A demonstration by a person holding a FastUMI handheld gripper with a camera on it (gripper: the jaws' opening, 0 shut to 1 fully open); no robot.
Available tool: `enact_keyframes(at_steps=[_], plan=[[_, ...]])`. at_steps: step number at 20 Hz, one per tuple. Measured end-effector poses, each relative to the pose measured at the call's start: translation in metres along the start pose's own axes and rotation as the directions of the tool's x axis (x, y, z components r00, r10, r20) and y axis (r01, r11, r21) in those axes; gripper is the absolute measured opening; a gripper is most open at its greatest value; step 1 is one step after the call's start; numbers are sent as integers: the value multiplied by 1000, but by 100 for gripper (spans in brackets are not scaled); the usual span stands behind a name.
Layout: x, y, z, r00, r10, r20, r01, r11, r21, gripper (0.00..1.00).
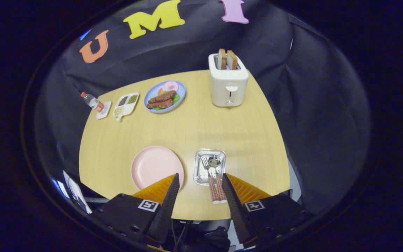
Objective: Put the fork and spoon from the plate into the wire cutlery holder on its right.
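A pink plate (154, 167) lies bare on the wooden table (187, 129), just ahead of my left finger. To its right stands the metal cutlery holder (200, 168), a square silver tray. The fork (207, 171) and spoon (217, 169) lie side by side in it, heads inside and checked handles sticking out toward me. My gripper (199, 177) hovers high above the table's near edge, open, with nothing between its fingers. The handles' ends lie between the fingertips in the view, closer to the right one.
A white toaster (228, 82) with two bread slices stands at the far right. A blue plate of food (164, 96), a divided white tray (126, 104) and a small bottle (92, 101) on a coaster line the far left.
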State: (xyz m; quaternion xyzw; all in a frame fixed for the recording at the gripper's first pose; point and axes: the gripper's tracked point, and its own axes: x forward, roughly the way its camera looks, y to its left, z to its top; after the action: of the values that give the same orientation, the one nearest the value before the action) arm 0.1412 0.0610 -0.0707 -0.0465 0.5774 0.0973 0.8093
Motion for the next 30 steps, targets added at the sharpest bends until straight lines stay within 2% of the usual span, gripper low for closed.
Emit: enact_keyframes(at_steps=[3, 6, 8, 10, 13, 19, 23, 27, 28, 30], plan=[[-13, 16, 11, 985, 3, 174, 7, 998, -54, 89], [-21, 41, 11, 946, 32, 324, 4, 994, -111, 98], [-26, 52, 10, 896, 46, 442, 24, 988, -152, 98], [-34, 69, 8, 834, 63, 547, 50, 981, -189, 98], [-55, 104, -1, 735, 114, 669, 46, 975, -217, 97], [-92, 139, -26, 587, 121, 801, 31, 985, -172, 96], [-91, 156, -62, 542, 100, 835, 1, 993, -120, 96], [-95, 153, -99, 470, 24, 882, 9, 999, -32, 96], [-94, 153, -106, 462, 19, 887, -17, 1000, -13, 96], [-84, 150, -114, 473, 8, 881, -21, 1000, 3, 95]])
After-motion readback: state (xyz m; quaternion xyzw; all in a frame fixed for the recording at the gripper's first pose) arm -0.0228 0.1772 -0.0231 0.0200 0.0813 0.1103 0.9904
